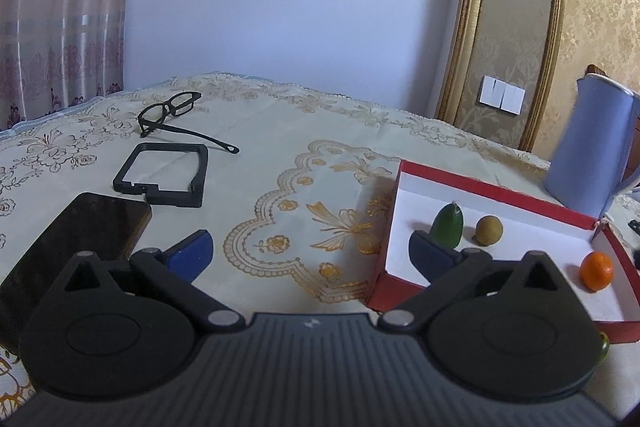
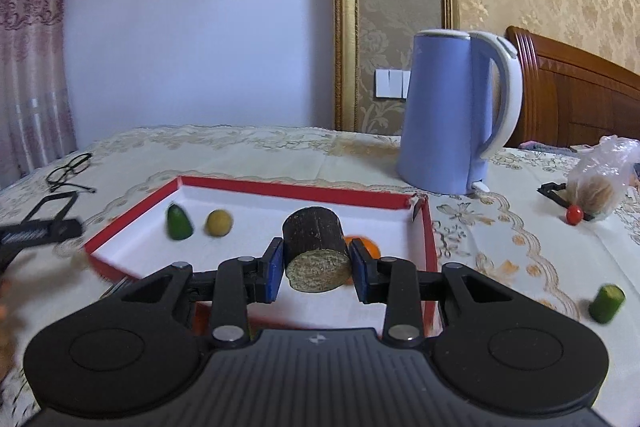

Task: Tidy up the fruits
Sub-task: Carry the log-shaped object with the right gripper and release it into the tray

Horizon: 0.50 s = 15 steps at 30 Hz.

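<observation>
A red box (image 1: 496,191) with a white inside holds a green fruit (image 1: 448,227), a brown round fruit (image 1: 489,230) and an orange (image 1: 597,270). My left gripper (image 1: 310,254) is open and empty, over the tablecloth by the box's left wall. My right gripper (image 2: 317,267) is shut on a dark cylinder piece with a pale cut end (image 2: 317,254), held above the box (image 2: 288,190). The green fruit (image 2: 178,223), the brown fruit (image 2: 219,223) and part of the orange (image 2: 370,247) lie in the box behind it. A green cylinder piece (image 2: 607,303) and a small red fruit (image 2: 574,214) lie on the cloth to the right.
A blue kettle (image 2: 448,115) stands behind the box. Glasses (image 1: 172,111), a black frame (image 1: 164,169) and a dark phone (image 1: 80,247) lie to the left. A plastic bag (image 2: 600,179) sits at the far right. The other gripper (image 2: 36,233) shows at the left edge.
</observation>
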Each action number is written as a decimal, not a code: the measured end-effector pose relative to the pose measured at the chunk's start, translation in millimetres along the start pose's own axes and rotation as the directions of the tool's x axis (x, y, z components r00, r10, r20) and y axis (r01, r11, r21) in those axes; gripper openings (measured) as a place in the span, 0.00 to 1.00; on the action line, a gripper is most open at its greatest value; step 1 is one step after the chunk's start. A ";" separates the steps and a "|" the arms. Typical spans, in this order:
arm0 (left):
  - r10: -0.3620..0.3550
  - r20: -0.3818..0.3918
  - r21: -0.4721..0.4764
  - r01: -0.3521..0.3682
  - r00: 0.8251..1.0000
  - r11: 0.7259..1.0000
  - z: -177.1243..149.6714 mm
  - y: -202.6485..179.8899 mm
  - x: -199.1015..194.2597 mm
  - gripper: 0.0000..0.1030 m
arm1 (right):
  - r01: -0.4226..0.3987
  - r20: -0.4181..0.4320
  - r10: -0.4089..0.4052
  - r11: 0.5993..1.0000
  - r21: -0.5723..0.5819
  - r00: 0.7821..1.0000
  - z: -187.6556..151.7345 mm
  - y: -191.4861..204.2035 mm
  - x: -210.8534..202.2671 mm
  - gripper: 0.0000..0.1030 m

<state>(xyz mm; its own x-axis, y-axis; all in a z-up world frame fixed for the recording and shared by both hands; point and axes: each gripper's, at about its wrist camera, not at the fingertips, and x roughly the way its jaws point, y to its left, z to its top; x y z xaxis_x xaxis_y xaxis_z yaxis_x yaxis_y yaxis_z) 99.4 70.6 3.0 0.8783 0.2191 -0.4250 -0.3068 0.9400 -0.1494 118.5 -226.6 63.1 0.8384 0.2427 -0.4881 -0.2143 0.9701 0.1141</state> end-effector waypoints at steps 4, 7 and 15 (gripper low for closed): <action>0.002 -0.001 0.012 -0.002 1.000 1.000 -0.5 -2.0 0.0 1.00 | 0.030 -0.044 -0.029 0.999 0.032 0.999 13.1 -6.6 34.2 0.33; 0.008 0.000 0.025 -0.008 1.000 1.000 -1.4 -4.4 0.0 1.00 | 0.052 -0.083 -0.048 0.998 0.048 0.995 20.3 -10.0 59.4 0.33; 0.003 -0.018 0.022 -0.003 1.000 1.000 -1.7 -2.9 2.3 1.00 | 0.091 -0.119 -0.085 0.995 0.050 0.989 16.7 -9.1 67.6 0.36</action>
<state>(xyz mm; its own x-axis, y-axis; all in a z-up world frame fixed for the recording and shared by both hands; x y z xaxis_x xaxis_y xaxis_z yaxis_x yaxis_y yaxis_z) 101.7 67.9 1.0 0.8706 0.2177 -0.4412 -0.3012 0.9449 -0.1281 185.5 -218.8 43.6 0.7879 0.1570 -0.5955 -0.1118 0.9874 0.1124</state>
